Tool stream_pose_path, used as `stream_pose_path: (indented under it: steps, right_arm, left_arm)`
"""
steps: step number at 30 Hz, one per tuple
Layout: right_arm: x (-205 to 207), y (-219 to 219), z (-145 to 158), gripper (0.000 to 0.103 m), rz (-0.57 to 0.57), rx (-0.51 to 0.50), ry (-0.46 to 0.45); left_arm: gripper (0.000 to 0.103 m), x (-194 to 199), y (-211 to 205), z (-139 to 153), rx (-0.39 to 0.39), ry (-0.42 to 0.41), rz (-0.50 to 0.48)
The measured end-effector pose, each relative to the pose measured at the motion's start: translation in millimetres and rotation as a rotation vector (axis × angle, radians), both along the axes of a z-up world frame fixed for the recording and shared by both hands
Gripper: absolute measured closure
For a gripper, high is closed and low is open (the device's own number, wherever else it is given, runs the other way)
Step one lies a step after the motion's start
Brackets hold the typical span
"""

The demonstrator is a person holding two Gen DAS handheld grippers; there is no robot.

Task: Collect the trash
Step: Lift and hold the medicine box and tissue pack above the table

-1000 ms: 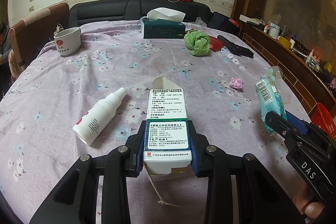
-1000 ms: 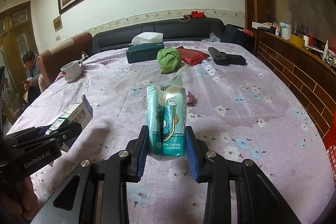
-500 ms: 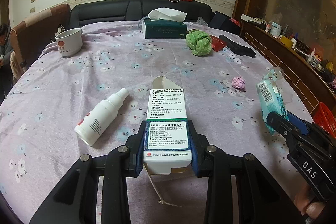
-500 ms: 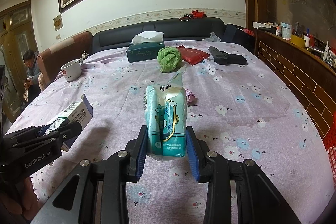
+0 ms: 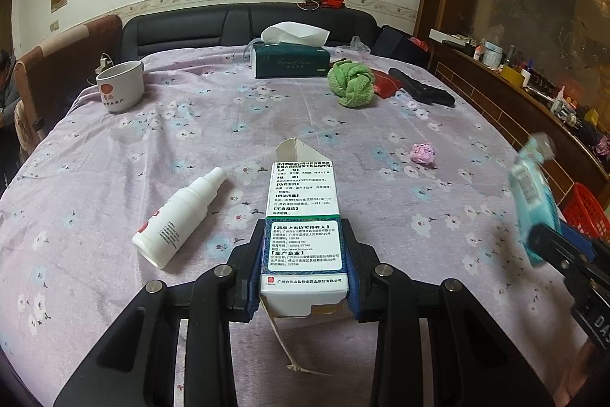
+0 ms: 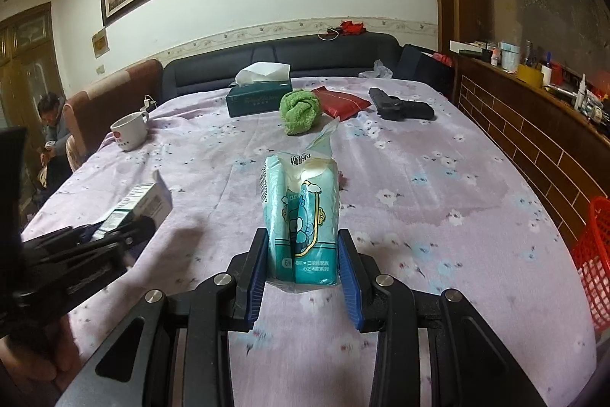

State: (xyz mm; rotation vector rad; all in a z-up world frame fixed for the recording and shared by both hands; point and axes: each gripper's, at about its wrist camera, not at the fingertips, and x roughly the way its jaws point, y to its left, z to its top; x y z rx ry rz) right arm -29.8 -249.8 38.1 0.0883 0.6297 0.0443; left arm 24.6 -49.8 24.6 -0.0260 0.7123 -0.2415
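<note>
While both claws hang over the purple floral tabletop [image 5: 114,147], each has trash clamped between its blue pads. The left claw [image 5: 304,267] is closed narrowly on a white and green medicine box [image 5: 304,216], which juts forward from the pads with its torn flap open at the far end. The right claw [image 6: 301,264] squeezes a teal tissue pack [image 6: 301,212] standing upright between its pads, crinkled wrapper tip uppermost. A white spray bottle [image 5: 177,216] lies on its side just left of the box, and a crumpled pink wad [image 5: 422,153] sits farther off to the right. A red basket [image 6: 594,246] stands beyond the tabletop's right edge. Compared with a second ago, both grips are unchanged, and the tissue pack has shifted slightly toward the right edge of the left camera's view, now blurred.
</note>
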Motion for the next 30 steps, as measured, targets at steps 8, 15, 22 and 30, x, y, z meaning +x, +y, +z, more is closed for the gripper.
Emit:
stream_pose_path:
  steps: [8,15,22,30]
  right_arm:
    - [-37,-29,6,0.065,-0.063,0.016,0.026]
    - [-70,-60,12,0.064,-0.123,0.036,0.039]
    - [-84,-80,14,0.064,-0.143,0.080,0.032]
    - [-92,-95,10,0.064,-0.139,0.125,0.028]
  left_arm:
    - [0.070,-14,-12,7,0.007,-0.024,-0.021]
    - [0.070,-53,-42,14,0.020,-0.043,-0.078]
    - [0.070,-78,-69,21,0.043,-0.065,-0.125]
    - [0.070,-86,-93,22,0.073,-0.060,-0.138]
